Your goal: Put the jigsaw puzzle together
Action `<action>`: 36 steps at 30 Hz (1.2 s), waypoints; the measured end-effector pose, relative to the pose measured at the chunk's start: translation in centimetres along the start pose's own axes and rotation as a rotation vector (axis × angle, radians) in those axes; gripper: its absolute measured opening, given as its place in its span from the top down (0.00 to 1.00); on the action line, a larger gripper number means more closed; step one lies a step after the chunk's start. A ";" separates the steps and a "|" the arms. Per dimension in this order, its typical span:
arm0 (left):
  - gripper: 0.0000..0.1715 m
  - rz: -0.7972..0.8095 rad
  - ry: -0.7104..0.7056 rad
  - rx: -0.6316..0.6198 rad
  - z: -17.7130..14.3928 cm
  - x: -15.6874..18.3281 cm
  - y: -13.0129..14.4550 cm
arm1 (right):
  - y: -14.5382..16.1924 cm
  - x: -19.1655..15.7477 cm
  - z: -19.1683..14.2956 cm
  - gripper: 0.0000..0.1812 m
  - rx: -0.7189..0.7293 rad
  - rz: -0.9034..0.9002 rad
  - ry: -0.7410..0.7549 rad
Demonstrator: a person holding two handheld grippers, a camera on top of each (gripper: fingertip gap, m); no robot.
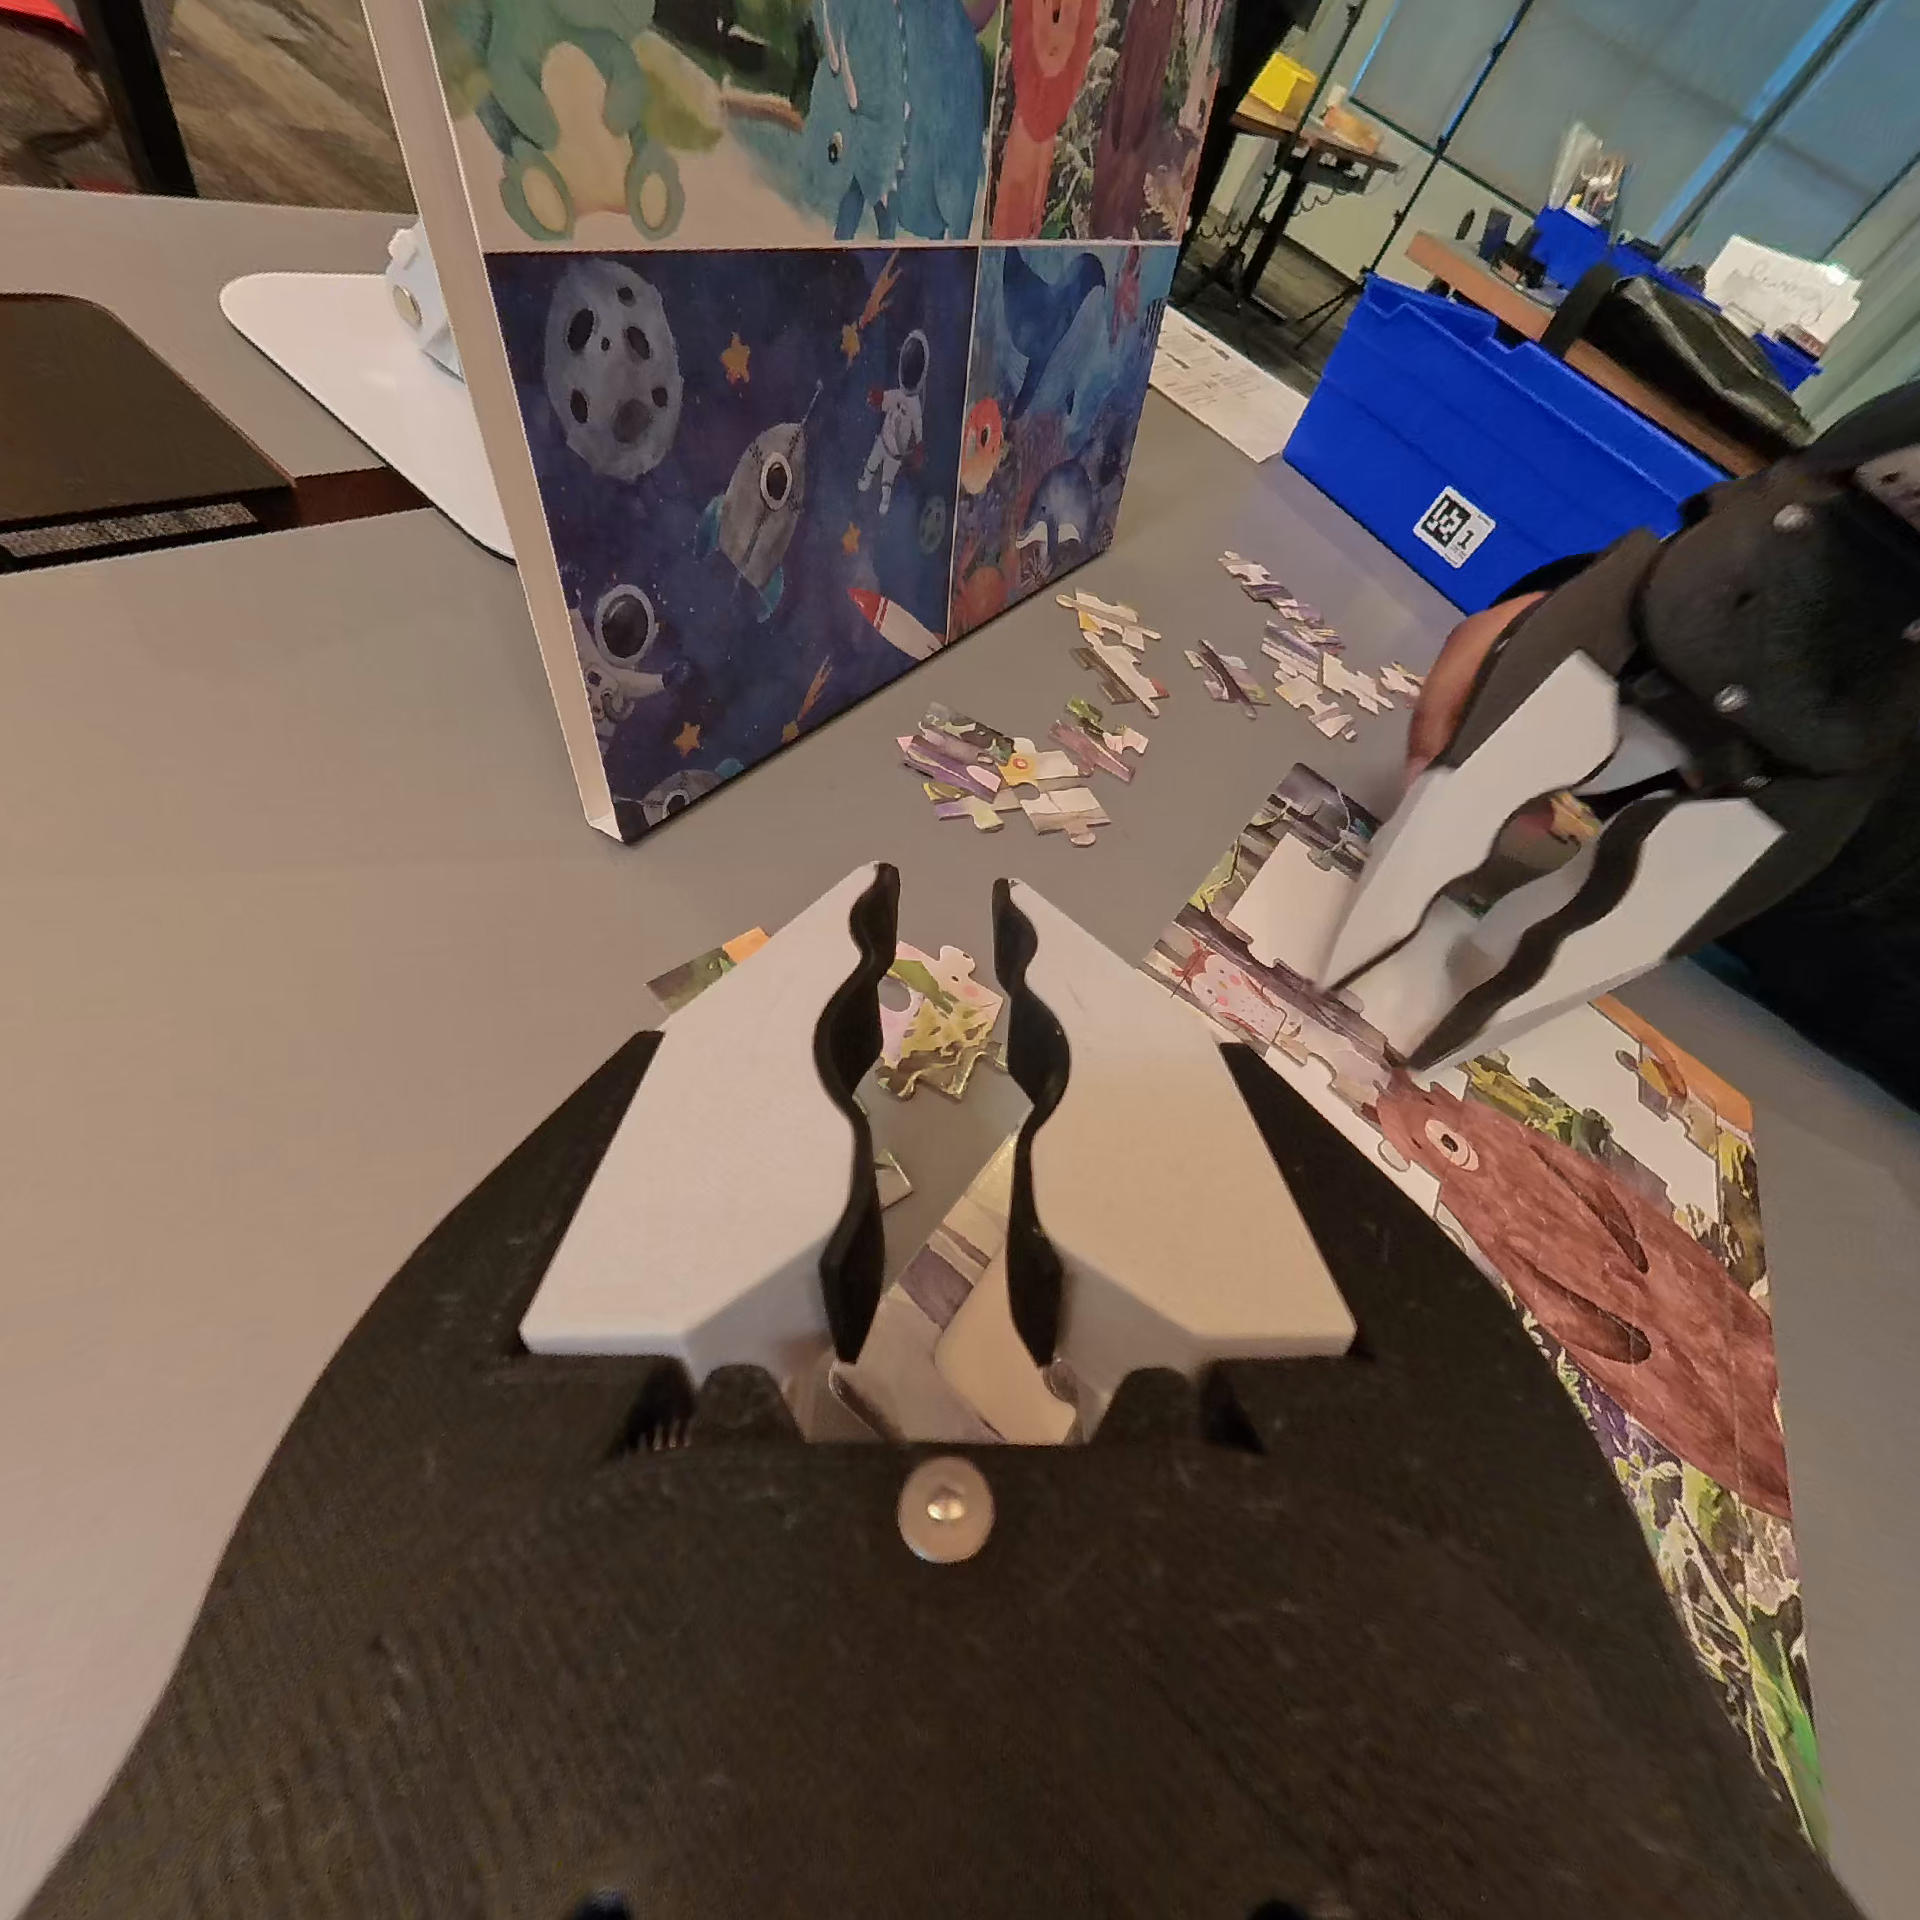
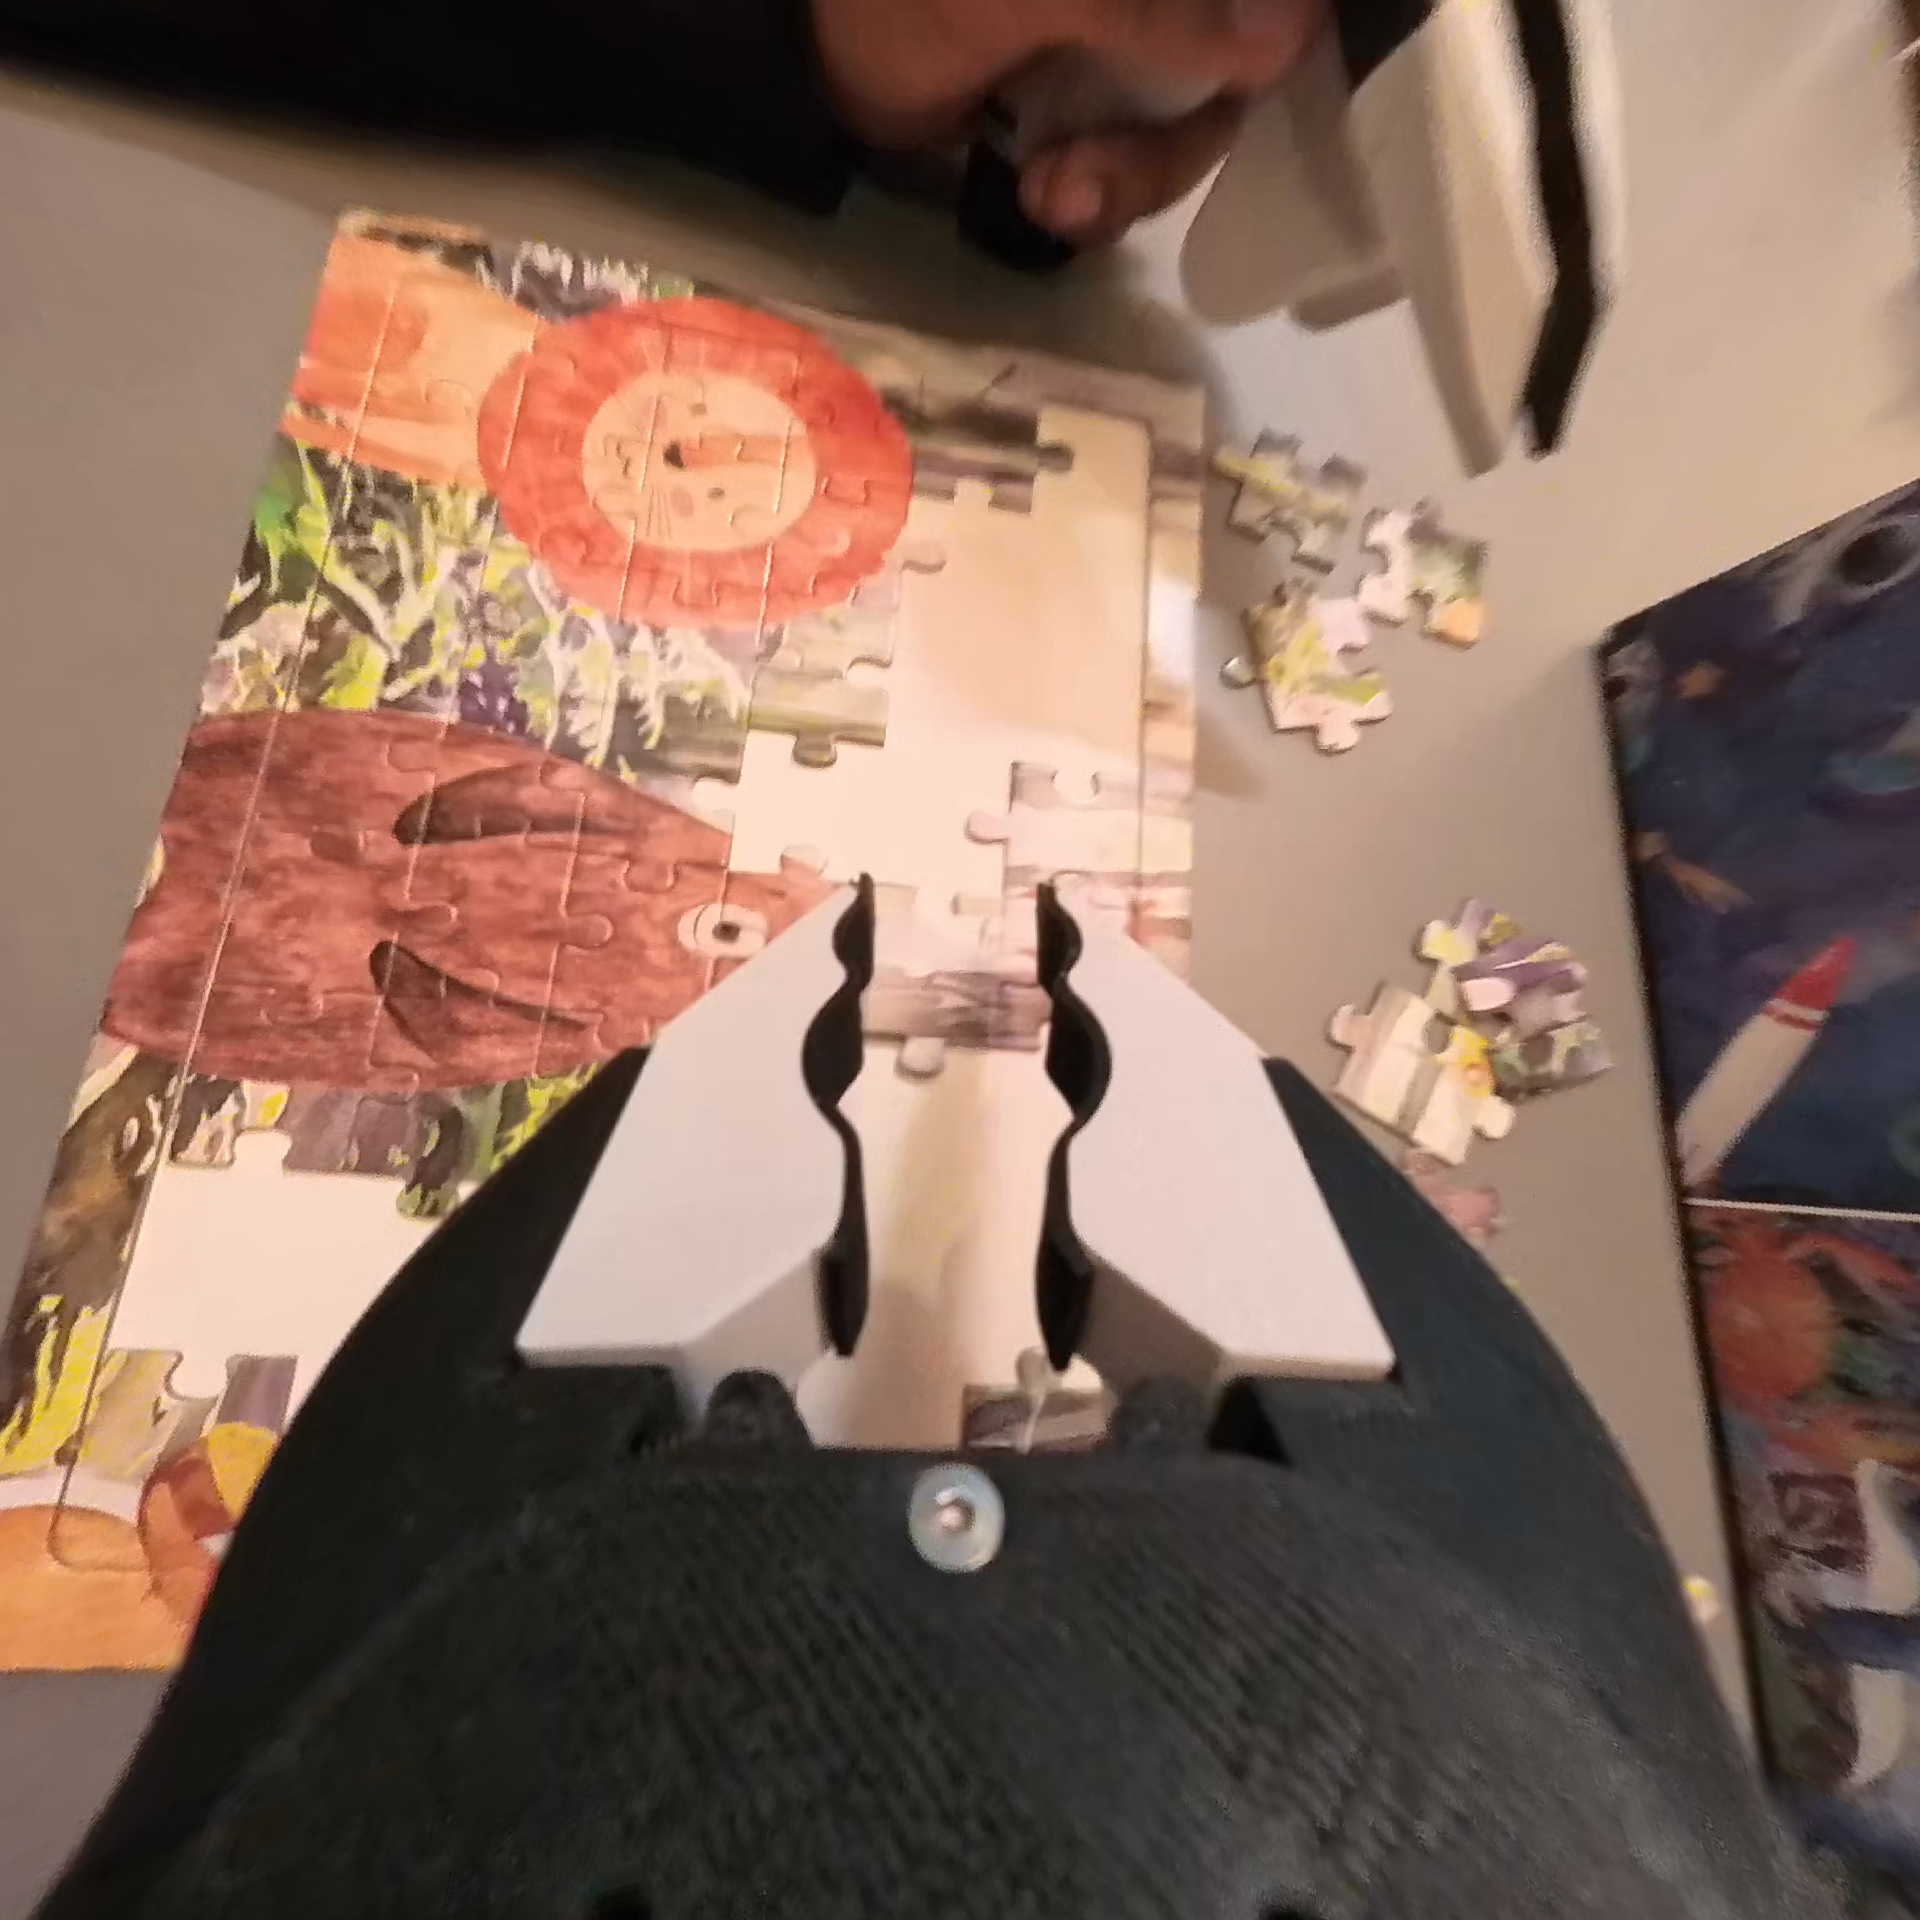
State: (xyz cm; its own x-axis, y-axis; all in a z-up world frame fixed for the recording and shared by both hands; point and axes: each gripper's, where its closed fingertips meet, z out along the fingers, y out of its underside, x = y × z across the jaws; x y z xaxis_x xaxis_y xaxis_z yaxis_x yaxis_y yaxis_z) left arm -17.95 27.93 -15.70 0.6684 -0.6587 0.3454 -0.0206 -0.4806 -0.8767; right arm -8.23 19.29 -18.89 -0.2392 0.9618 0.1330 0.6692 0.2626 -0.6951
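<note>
The partly assembled jigsaw puzzle [image 2: 436, 883] lies flat on the grey table [image 1: 312, 935], with an orange lion, a brown bear and foliage; pale gaps show along its side. It also shows in the left wrist view [image 1: 1579, 1257]. My right gripper [image 2: 953, 885] is open, its tips down on the puzzle's gap area beside a grey-purple piece [image 2: 956, 997]; it also appears in the left wrist view [image 1: 1371, 1029]. My left gripper [image 1: 945, 881] is open and empty, above loose pieces [image 1: 935, 1029] beside the puzzle; it appears in the right wrist view [image 2: 1507, 436].
The puzzle box [image 1: 779, 468] stands upright on the table behind the loose pieces. More loose pieces lie in small groups [image 1: 1018, 774] [image 1: 1309, 655] [image 2: 1455, 1049]. A blue bin [image 1: 1455, 447] stands at the back right. A person's hand [image 2: 1039, 135] holds the left gripper.
</note>
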 end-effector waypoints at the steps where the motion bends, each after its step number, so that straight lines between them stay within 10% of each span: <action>1: 0.91 0.001 -0.001 0.001 0.0 0.0 0.0 | -0.8 0.4 -0.5 0.83 0.048 -0.003 0.030; 12: 0.90 0.037 -0.049 -0.003 0.0 -0.2 0.0 | -3.9 2.6 -6.6 0.81 0.544 0.202 0.242; 29: 0.90 0.169 -0.089 -0.101 1.1 0.6 1.3 | -0.4 1.7 -5.9 0.72 0.360 0.267 0.358; 36: 0.90 0.206 -0.088 -0.124 1.3 1.0 1.6 | 2.0 3.3 -6.3 0.94 0.312 0.382 0.398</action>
State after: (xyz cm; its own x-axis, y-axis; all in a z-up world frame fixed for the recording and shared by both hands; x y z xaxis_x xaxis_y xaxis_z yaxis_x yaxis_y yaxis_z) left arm -16.32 27.29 -17.22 0.7029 -0.6997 0.1283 -0.2504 -0.4122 -0.8760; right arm -3.24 23.50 -15.40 0.2967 0.9539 0.0455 0.4044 -0.0823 -0.9109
